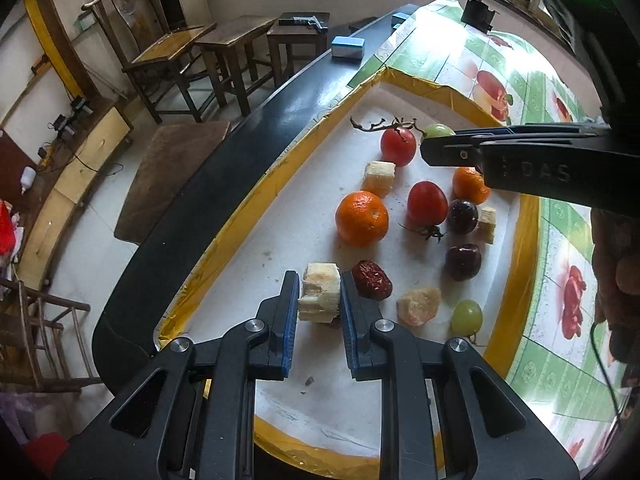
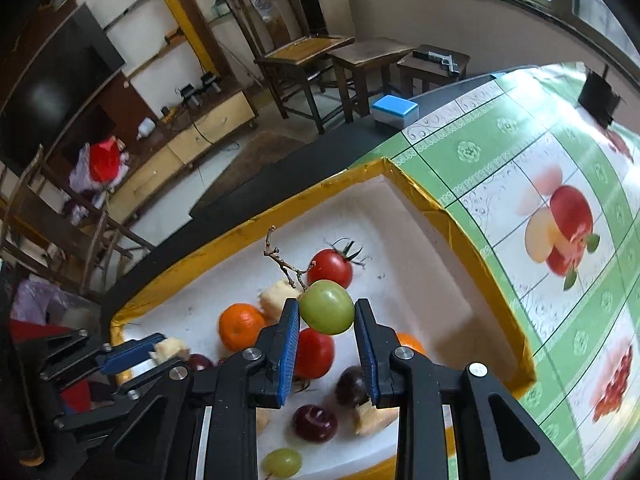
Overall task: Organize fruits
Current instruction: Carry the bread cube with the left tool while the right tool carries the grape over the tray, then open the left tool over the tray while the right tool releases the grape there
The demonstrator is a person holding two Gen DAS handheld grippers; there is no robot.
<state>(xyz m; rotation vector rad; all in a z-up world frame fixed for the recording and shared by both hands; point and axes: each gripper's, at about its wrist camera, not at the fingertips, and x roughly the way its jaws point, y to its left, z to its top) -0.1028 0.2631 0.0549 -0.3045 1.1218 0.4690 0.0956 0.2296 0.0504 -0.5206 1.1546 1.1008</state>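
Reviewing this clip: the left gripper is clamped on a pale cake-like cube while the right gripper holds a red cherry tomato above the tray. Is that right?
Not quite. The right gripper holds a green grape with a dry stem, not a red cherry tomato, as the right wrist view shows. The rest stands: the left gripper is clamped on the pale cake-like cube, above the yellow-rimmed tray.

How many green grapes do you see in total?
2. One green grape is held in the right gripper; another grape lies near the tray's edge. Others may be hidden.
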